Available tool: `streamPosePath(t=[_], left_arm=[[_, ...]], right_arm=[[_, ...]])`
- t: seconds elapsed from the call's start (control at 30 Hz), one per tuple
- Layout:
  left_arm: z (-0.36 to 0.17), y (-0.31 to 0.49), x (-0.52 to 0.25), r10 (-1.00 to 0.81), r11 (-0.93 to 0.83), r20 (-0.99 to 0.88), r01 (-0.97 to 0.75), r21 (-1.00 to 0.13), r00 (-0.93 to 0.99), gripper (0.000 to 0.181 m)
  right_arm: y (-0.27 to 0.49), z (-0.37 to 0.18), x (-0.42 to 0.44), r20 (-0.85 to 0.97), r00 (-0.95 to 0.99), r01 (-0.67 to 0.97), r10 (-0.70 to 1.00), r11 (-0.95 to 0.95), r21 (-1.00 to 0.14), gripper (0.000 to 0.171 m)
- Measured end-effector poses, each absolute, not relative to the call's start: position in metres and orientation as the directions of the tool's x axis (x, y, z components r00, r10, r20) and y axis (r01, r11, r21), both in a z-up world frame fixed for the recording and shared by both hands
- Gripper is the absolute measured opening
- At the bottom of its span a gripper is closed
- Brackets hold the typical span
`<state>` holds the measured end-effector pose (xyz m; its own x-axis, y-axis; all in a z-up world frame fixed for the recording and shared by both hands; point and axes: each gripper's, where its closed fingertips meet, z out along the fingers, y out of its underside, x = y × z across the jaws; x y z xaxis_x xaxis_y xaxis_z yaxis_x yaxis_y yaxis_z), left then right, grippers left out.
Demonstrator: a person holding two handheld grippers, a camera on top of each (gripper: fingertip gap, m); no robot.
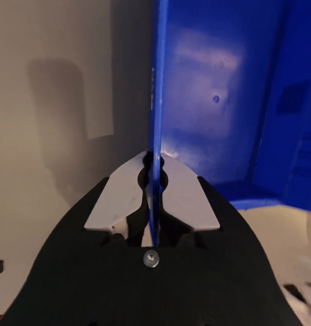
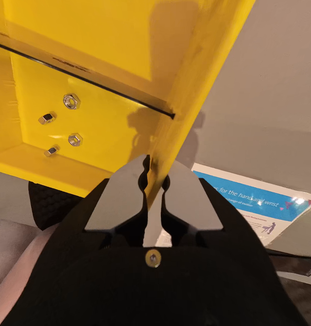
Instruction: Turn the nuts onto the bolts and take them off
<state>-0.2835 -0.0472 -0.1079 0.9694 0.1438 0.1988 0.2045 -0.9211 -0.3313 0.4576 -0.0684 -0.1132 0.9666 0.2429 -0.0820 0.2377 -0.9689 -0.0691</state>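
- Pale wall behind; printed sheet (image 2: pixel 267 204) lies at right of the right wrist view.
- Four nuts (image 2: pixel 71 101) loose in yellow bin (image 2: pixel 101 44), near its bottom-left corner; no bolts visible.
- Step looks like setup: bins being carried, no threading yet. Next: set bins on counter, pick a nut.
- Right gripper (image 2: pixel 155 159) jaws clamped on yellow bin wall.
- Left gripper (image 1: pixel 154 155) jaws clamped on blue bin (image 1: pixel 221 88) wall edge.

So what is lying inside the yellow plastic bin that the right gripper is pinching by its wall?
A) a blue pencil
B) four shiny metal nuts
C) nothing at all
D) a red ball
B: four shiny metal hex nuts lie loose on the floor of the yellow plastic bin, whose side wall the right gripper is clamped on.
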Motion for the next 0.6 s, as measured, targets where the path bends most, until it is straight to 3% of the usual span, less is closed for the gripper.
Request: streamPosePath(t=[0.27, 0.47, 0.6], left_arm=[[-0.111, -0.05, -0.24, -0.122, -0.978, 0.028, -0.116, -0.174, 0.992, 0.009], [-0.112, -0.046, -0.2, -0.246, -0.964, 0.068, -0.237, -0.122, 0.967, 0.009], [-0.118, -0.056, -0.169, -0.309, -0.951, 0.122, -0.308, -0.025, 0.943, 0.012]], right_arm=[[-0.054, -0.113, 0.409, -0.1, 0.928, 0.356, 0.358, -0.934, -0.037, 0.015], [-0.053, -0.114, 0.348, -0.113, 0.896, 0.436, 0.43, -0.899, 0.04, 0.02], [-0.063, -0.114, 0.304, -0.122, 0.847, 0.528, 0.517, -0.846, 0.082, 0.035]])
